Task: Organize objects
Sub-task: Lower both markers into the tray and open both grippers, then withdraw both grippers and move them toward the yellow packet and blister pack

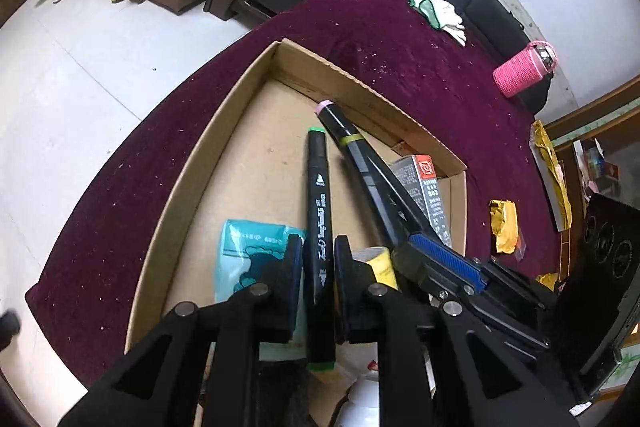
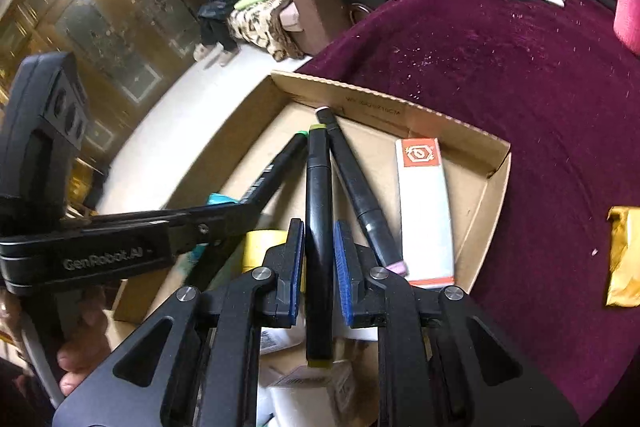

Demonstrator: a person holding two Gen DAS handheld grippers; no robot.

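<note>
A shallow cardboard tray [image 1: 256, 83] [image 2: 360, 95] sits on a maroon cloth. My left gripper [image 1: 318, 259] is shut on a black marker with green caps [image 1: 319, 211], held over the tray; it shows in the right wrist view [image 2: 280, 167] too. My right gripper [image 2: 319, 255] is shut on a black marker with yellow-green caps [image 2: 319, 195], also over the tray. A third black marker with pink caps [image 2: 356, 187] lies in the tray; in the left wrist view [image 1: 340, 123] it sits beside the right gripper's fingers [image 1: 440, 259].
In the tray lie a white and orange box [image 2: 426, 211] [image 1: 424, 187], a teal packet [image 1: 248, 251] and a yellow tape roll [image 2: 264, 243]. On the cloth are gold packets [image 1: 503, 227] [image 2: 624, 259], white gloves [image 1: 440, 13] and a pink knitted holder [image 1: 524, 69]. Sofas stand behind.
</note>
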